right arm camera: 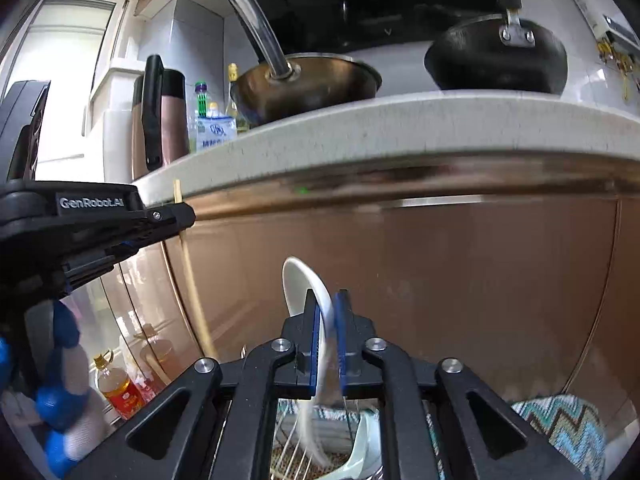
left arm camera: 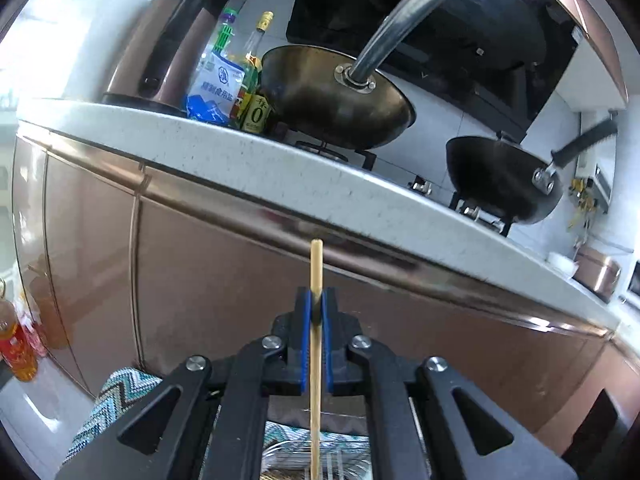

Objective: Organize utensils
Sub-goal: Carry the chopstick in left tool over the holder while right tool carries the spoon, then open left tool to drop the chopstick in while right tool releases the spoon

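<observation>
My left gripper (left arm camera: 317,298) is shut on a wooden chopstick (left arm camera: 316,264) that stands upright between the blue pads, its tip rising in front of the brown cabinet. In the right wrist view the left gripper (right arm camera: 182,212) reaches in from the left with the chopstick (right arm camera: 192,280) hanging below it. My right gripper (right arm camera: 326,300) is shut on a white ceramic spoon (right arm camera: 300,280), bowl up, handle running down between the pads. Below both grippers sits a wire rack (right arm camera: 292,456) beside a pale green dish (right arm camera: 366,440).
A speckled countertop (left arm camera: 240,156) runs above the brown cabinet doors (left arm camera: 200,280). On it stand a brass-coloured wok (left arm camera: 340,100), a black wok (left arm camera: 504,180), a brown kettle (left arm camera: 172,40) and bottles (left arm camera: 256,80). Oil bottles (right arm camera: 118,388) stand low at left. A zigzag cloth (right arm camera: 568,428) lies at lower right.
</observation>
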